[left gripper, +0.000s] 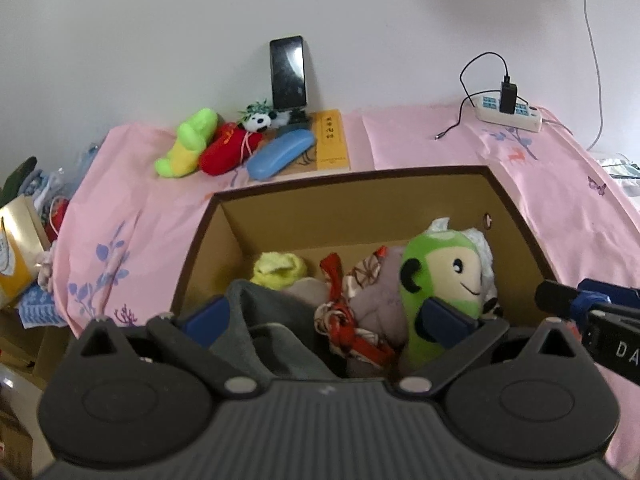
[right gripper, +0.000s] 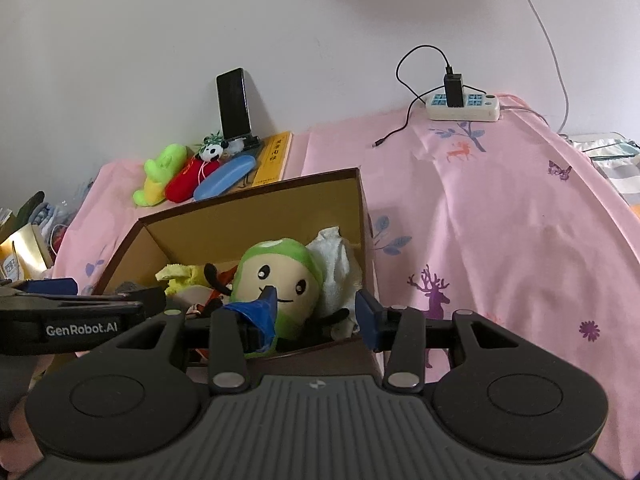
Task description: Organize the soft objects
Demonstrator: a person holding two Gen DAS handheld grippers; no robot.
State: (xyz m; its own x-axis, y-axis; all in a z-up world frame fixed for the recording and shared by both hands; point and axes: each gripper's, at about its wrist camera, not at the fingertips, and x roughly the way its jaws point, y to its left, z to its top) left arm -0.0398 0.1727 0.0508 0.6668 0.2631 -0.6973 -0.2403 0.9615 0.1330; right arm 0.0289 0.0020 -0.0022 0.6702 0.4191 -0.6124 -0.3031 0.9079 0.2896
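your left tongs point(left gripper: 324, 316) were spread wide over the cardboard box point(left gripper: 360, 188) on the pink-covered counter point(left gripper: 440, 144), a grey cloth point(left gripper: 264, 320) lying between the pads with no pinch on it, while your right tongs point(right gripper: 320, 312) hung parted at the box's near right corner, empty. the box already held the green-hooded doll point(right gripper: 276, 280), a yellow cloth point(left gripper: 280, 266), a white towel point(right gripper: 336, 256) and a patterned bundle point(left gripper: 360, 280), so the task looked largely done. three soft toys were left by the wall: the green plush point(left gripper: 188, 144), the red plush point(left gripper: 226, 148) and the panda point(left gripper: 258, 120).
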